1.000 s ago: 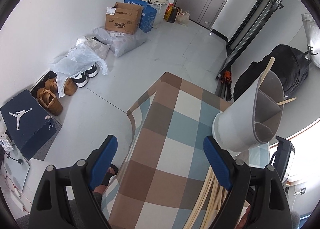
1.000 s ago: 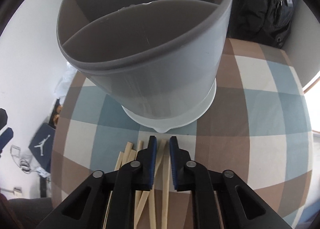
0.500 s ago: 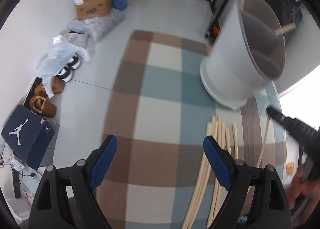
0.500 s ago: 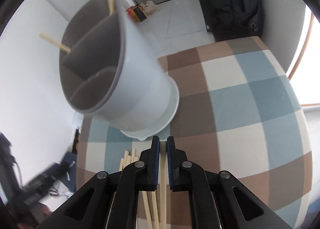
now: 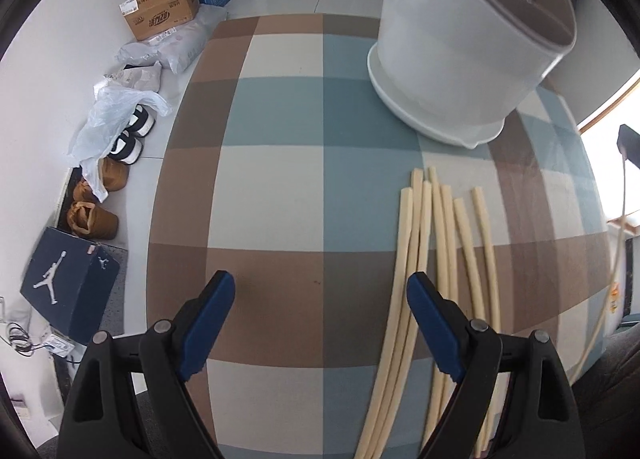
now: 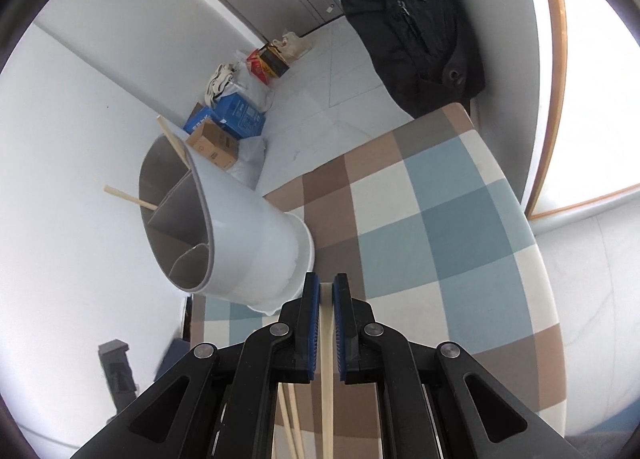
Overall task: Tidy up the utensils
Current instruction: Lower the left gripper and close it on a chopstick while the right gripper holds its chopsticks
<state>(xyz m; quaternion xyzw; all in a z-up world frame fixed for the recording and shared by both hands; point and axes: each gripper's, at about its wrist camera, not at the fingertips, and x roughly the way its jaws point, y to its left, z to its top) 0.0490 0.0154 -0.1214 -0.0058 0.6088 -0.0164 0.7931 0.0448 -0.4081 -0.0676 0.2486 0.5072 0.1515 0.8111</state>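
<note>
A white utensil holder [image 5: 464, 47] with grey inner dividers stands on the checked tablecloth [image 5: 280, 187]; it also shows in the right wrist view [image 6: 240, 243] with two chopsticks [image 6: 132, 197] sticking out of it. Several pale wooden chopsticks [image 5: 448, 259] lie side by side on the cloth in front of the holder. My left gripper [image 5: 320, 295] is open and empty above the cloth, its right finger over the chopsticks. My right gripper [image 6: 327, 291] is shut on one chopstick [image 6: 327, 371], lifted above the table beside the holder.
The table's left edge drops to a floor with a cardboard box [image 5: 160, 13], plastic bags, shoes and a dark shoe box [image 5: 68, 283]. A black backpack [image 6: 404, 15] stands beyond the table's far edge. A window lies to the right.
My right gripper closed on one chopstick and lifted it off the table, away from the holder. My left gripper swung in over the cloth and the lying chopsticks, still open.
</note>
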